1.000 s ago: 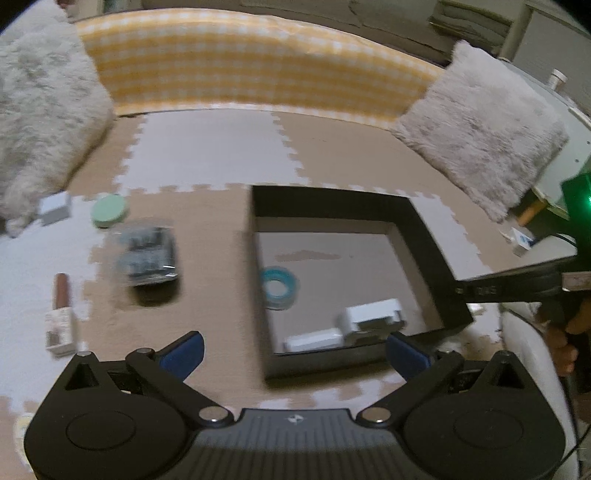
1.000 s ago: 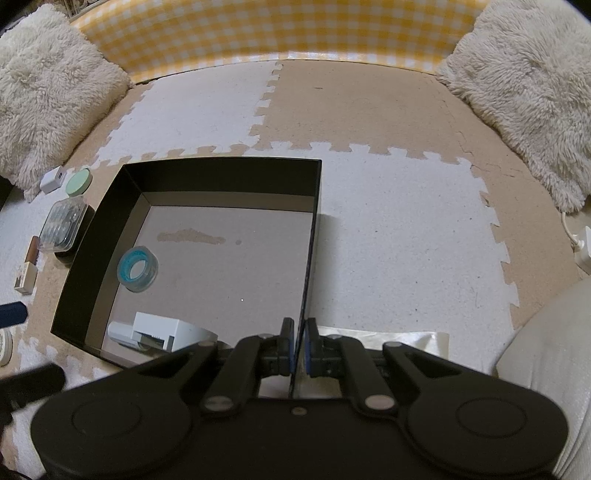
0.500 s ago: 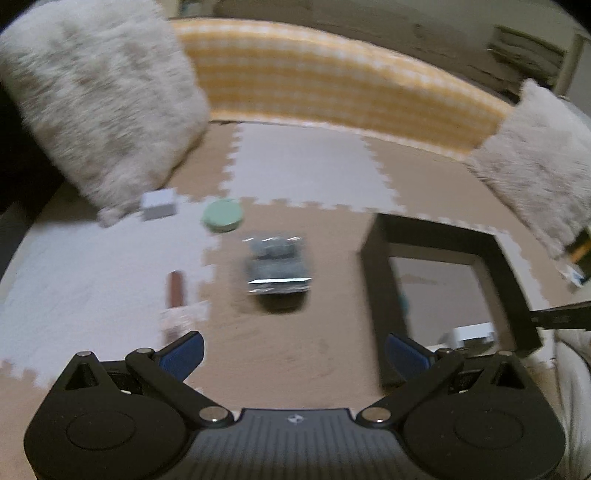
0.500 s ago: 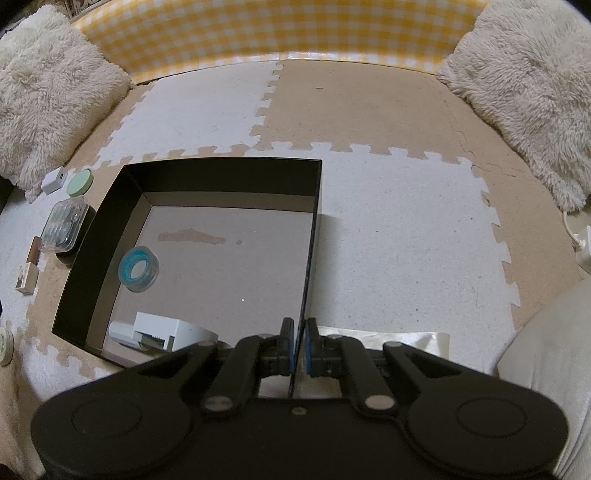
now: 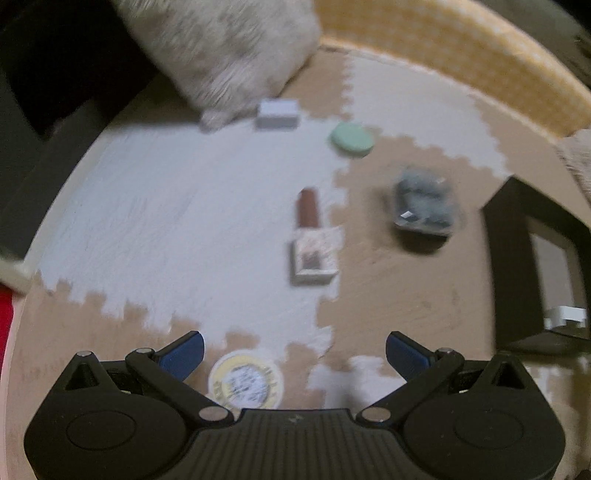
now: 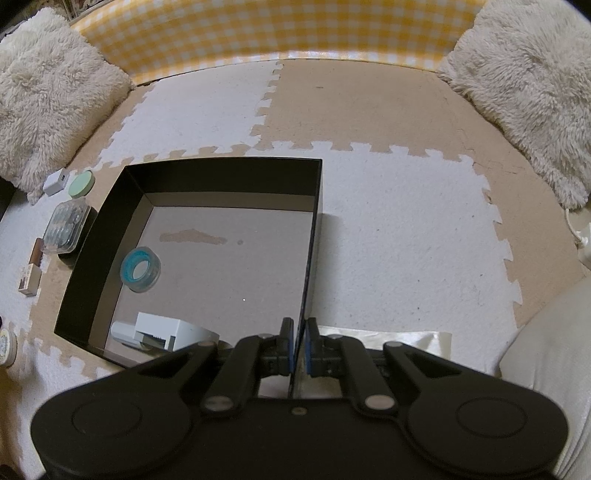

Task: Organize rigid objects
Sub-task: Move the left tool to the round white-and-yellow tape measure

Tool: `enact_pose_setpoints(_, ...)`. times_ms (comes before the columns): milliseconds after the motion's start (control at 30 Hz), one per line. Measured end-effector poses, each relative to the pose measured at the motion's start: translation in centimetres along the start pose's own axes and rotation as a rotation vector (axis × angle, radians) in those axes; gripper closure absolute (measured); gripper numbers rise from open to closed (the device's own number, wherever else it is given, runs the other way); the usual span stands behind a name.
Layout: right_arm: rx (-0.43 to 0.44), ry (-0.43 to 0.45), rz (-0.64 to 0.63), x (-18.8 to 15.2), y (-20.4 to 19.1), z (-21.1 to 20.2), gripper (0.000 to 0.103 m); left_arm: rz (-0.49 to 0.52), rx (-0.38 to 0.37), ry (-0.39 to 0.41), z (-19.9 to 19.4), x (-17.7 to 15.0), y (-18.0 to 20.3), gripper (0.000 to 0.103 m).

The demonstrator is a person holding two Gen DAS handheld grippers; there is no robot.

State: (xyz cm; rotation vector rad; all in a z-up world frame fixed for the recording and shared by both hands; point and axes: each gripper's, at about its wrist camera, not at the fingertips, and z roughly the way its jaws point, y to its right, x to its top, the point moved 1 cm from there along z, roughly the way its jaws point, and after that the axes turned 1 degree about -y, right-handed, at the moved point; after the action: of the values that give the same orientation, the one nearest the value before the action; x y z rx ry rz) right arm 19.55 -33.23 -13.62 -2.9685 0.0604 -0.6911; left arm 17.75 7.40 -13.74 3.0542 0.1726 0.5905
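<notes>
My right gripper (image 6: 300, 343) is shut on the near right wall of the black box (image 6: 221, 162). Inside the box lie a blue tape roll (image 6: 139, 264) and a white device (image 6: 170, 334). My left gripper (image 5: 294, 350) is open and empty above the floor mat. Ahead of it lie a round yellow tin (image 5: 245, 380), a small box with a brown stick (image 5: 313, 240), a clear plastic case (image 5: 424, 205), a green round lid (image 5: 351, 138) and a white cube (image 5: 277, 112). The same items show left of the box in the right wrist view, with the clear case (image 6: 66, 223) nearest it.
Fluffy white cushions (image 6: 48, 110) (image 6: 528, 85) and a yellow checked bolster (image 6: 280, 33) border the puzzle floor mat (image 6: 388, 229). A silvery sheet (image 6: 388, 338) lies beside the box at the right gripper. The box's edge (image 5: 517, 236) shows at the right of the left wrist view.
My left gripper has swung left, away from the box and over the loose items; the yellow tin is now between its fingers. The right gripper has not moved.
</notes>
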Motion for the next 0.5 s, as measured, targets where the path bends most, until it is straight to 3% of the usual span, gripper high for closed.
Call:
enact_pose_setpoints(100,0.001,0.000,0.000,0.0,0.1,0.0,0.097,0.005,0.057,-0.056,1.4,-0.1,-0.4,0.003)
enact_pose_setpoints(167,0.003,0.000,0.001,0.0,0.1,0.0,0.097,0.008,0.082,-0.080,2.0,-0.3,-0.6,0.011)
enact_pose_setpoints(367,0.010,-0.002,0.007,0.0,0.3,0.0,0.096,-0.031,0.102,-0.143,2.6,-1.2,-1.8,0.030)
enact_pose_setpoints(500,0.011,-0.001,0.008,0.0,0.3,0.0,0.096,-0.020,0.096,-0.153,2.6,-1.8,-1.7,0.037)
